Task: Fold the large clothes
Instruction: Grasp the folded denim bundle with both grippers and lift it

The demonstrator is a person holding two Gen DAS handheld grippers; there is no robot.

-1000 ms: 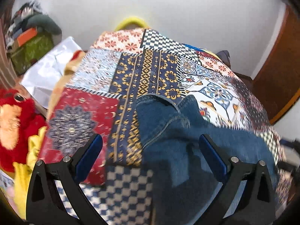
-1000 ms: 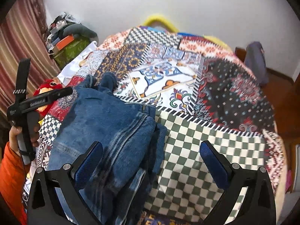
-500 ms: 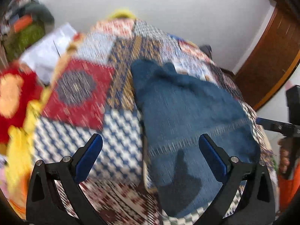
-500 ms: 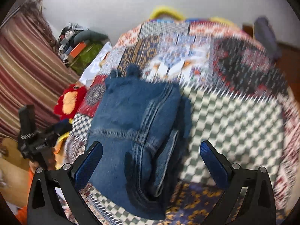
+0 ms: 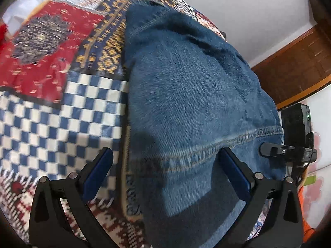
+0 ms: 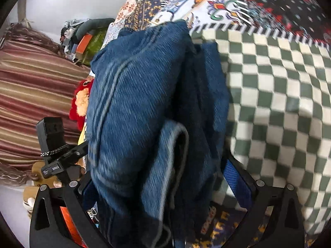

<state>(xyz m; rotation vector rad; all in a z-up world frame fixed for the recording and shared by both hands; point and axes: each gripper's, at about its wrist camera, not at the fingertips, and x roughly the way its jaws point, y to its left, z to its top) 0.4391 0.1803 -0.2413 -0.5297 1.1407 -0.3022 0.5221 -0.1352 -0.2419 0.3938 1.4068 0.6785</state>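
The jeans (image 5: 192,107) lie folded in thick layers on the patchwork bedspread (image 5: 62,119), filling the frame's centre. Both the left gripper (image 5: 165,171) and right gripper (image 6: 157,188) are spread wide, straddling the near edge. Heavy, stiff denim probably; grip stacked edges.

Folded jeans (image 5: 186,95) are filling the space between both grippers; checkered quilt (image 6: 279,86) is lying open rightward, while a striped curtain (image 6: 31,95) is crowding the left
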